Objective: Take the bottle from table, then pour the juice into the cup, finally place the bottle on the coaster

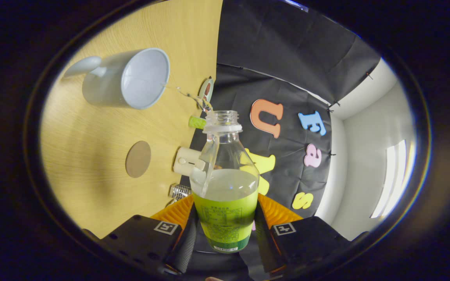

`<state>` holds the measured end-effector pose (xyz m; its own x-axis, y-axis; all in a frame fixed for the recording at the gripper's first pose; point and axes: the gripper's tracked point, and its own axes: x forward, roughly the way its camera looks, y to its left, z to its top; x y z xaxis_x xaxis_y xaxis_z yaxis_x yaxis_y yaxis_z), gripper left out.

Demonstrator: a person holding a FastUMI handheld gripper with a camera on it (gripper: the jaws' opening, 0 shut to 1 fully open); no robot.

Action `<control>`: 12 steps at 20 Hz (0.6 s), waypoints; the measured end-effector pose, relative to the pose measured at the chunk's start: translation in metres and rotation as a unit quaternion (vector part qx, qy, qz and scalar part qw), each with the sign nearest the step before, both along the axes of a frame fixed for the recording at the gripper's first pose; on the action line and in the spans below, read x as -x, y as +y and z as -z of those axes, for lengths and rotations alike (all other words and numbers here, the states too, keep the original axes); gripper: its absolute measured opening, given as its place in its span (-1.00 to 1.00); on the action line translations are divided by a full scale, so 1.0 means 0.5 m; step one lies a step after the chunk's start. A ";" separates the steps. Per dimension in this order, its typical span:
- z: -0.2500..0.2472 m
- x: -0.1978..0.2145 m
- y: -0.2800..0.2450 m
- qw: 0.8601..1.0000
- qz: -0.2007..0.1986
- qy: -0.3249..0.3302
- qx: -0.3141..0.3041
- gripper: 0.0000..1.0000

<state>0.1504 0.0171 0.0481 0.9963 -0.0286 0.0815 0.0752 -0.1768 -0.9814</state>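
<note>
a pale wood-grain table (92, 164) appears tilted steeply, meeting the booth's black cloth wall (287, 50), with a white room wall (369, 156) farther off to the right. on the table, a light blue-grey ceramic cup with a handle (127, 80) has its open mouth turned toward the camera and looks empty. below it in the view, well apart from the cup, lies a flat round brown coaster (138, 159). near the table's far edge sit a small round striped object (206, 89), a short green piece (197, 122), a cream-coloured box-like item (186, 160) and a small ribbed metal object (179, 191); what these are is unclear. the gripper (225, 226) is pinching a clear plastic bottle with a green label (225, 183), its two black fingers (186, 242) pressing on the labelled lower body from either side, with orange ribbed parts behind them. the bottle is uncapped, lifted off the table, about half full of cloudy pale juice. its open neck reaches beyond the fingers, between the cup and the cloth wall.
</note>
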 end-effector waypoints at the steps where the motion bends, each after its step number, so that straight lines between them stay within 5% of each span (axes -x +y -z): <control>1: -0.003 0.000 0.000 1.000 0.000 -0.001 0.003 0.47; 12: -0.024 0.001 0.000 0.999 -0.006 -0.010 0.032 0.47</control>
<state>0.1498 0.0173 0.0602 0.9946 -0.0100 0.1031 0.0978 -0.2373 -0.9665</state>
